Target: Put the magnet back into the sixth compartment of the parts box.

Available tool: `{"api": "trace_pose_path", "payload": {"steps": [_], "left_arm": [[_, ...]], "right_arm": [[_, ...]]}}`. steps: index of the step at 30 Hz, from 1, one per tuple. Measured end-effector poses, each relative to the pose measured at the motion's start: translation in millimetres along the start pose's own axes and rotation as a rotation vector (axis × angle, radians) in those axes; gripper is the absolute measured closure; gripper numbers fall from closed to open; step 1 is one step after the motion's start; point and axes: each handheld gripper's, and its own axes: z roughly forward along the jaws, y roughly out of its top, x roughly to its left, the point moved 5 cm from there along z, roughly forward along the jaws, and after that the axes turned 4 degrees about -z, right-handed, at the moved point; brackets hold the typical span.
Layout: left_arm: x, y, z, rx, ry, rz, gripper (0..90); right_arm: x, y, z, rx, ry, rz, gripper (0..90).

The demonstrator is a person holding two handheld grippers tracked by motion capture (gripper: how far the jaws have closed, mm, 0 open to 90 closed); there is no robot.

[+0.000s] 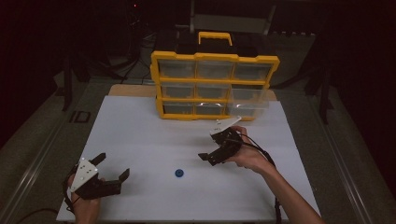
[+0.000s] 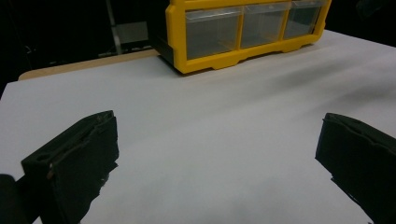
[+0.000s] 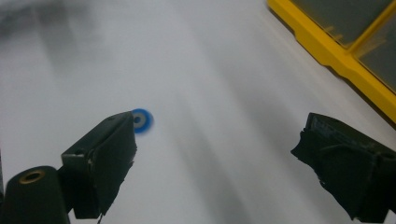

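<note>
Right tool [image 1: 215, 145] jaws wide apart, nothing held, hovering over the counter [image 1: 140, 135]. Blue ring [image 1: 179, 173] lies flat just ahead of its left jaw, not touched. Left tool [image 1: 112, 169] also spread, empty, well off to the ring's other side. Yellow drawer organizer [image 1: 212, 84] stands beyond, one drawer [image 1: 249, 100] protruding. My read: pickup not started; grasp and stow remain.

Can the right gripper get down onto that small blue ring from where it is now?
Probably yes. The right gripper has its jaws open, and the blue ring lies alone on the white table with bare surface between them; it sits by one jaw in the right gripper view.
</note>
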Motion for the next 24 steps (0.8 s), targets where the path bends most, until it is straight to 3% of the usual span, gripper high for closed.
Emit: {"api": "trace_pose_path", "payload": {"steps": [24], "left_arm": [[0.3, 0.4, -0.6, -0.005, 0.002, -0.002, 0.0]], "right_arm": [[19.5, 5.3, 24.9, 0.054, 0.046, -0.058, 10.3]]}}
